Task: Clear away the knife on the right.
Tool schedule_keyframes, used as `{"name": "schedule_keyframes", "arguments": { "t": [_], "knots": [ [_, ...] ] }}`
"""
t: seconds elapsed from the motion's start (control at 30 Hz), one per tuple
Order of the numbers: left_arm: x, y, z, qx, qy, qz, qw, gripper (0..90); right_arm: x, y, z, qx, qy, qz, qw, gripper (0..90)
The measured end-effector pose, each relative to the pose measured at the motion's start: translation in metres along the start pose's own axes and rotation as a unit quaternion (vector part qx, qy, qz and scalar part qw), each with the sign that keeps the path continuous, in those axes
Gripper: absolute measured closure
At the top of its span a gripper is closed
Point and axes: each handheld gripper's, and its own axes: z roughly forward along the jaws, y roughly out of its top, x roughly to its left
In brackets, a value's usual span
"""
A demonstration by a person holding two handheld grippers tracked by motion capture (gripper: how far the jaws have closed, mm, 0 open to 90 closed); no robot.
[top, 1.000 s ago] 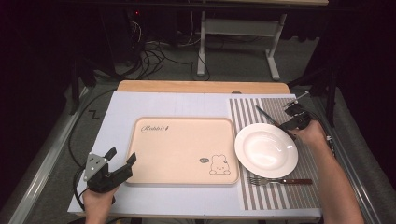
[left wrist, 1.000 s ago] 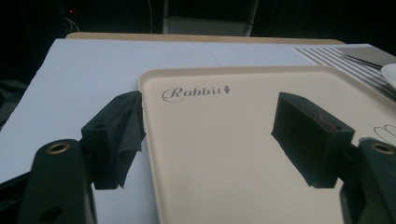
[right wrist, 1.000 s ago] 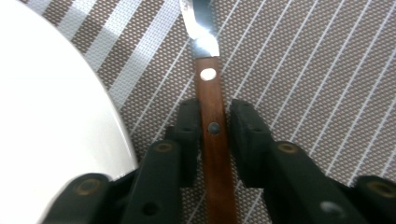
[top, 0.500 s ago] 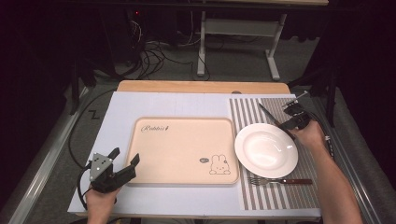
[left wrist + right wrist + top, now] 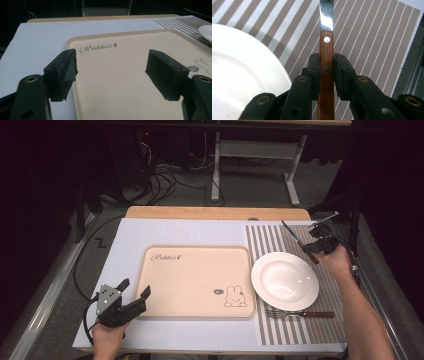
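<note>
Work in hand: setting a place at the desk's right side; the knife looks to be the piece being placed.
Right gripper (image 5: pixel 317 243): its jaws are closed on the knife (image 5: pixel 326 62), pads pressing the wooden handle from both sides just below the bright rivet, with the blade running straight out ahead (a grip on the handle keeps the blade free and easy to aim).
Knife position: held above the striped placemat (image 5: pixel 300 330) near the desk's far right corner, beyond and to the right of the plate (image 5: pixel 285 281); in the high view it shows tilted and clear of the mat (image 5: pixel 297 241).
Left gripper (image 5: pixel 122 301): jaws stand wide apart with nothing between them, hovering at the near left corner of the tray (image 5: pixel 120 82), one jaw over the white desk cover and the other over the tray (probably waiting, or ready to steady the tray).
Plate: sits on the placemat, just right of the tray, with room on the mat to its right for the knife.
Fork (image 5: pixel 299 313): lies flat along the mat's near edge, in front of the plate, tines pointing toward the tray.
Tray: empty, printed with "Rabbit" and a small rabbit drawing, centred on the desk (image 5: pixel 200 232).
Likely next need: lowering the knife level onto the mat beside the plate without knocking its rim.
</note>
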Motion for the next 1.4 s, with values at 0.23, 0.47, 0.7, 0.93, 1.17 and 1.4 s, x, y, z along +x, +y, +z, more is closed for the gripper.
{"name": "schedule_keyframes", "arguments": {
  "t": [0.23,0.47,0.7,0.93,1.17,1.4],
  "knots": [
    [0.000,0.000,-0.001,-0.001,0.005,-0.001,1.0000,25.5,0.010,0.000,-0.012,-0.020,0.011,-0.007,0.9997,78.6],
    [0.001,0.000,-0.004,-0.003,0.009,0.005,0.9999,25.5,0.032,0.002,-0.027,-0.026,0.016,-0.019,0.9993,78.6],
    [-0.001,-0.001,-0.005,-0.001,0.019,0.030,0.9994,25.4,0.057,-0.001,-0.039,-0.036,0.024,-0.033,0.9985,78.6],
    [0.003,0.000,-0.009,-0.013,0.025,0.021,0.9994,25.4,0.074,-0.011,-0.049,-0.043,0.036,-0.031,0.9980,78.6],
    [0.009,0.002,-0.009,-0.017,0.016,0.008,0.9997,25.4,0.088,-0.020,-0.057,-0.049,0.042,-0.024,0.9976,78.6],
    [0.015,0.003,-0.004,-0.013,0.013,-0.001,0.9998,25.5,0.105,-0.027,-0.061,-0.048,0.051,-0.025,0.9973,78.6]
  ]
}}
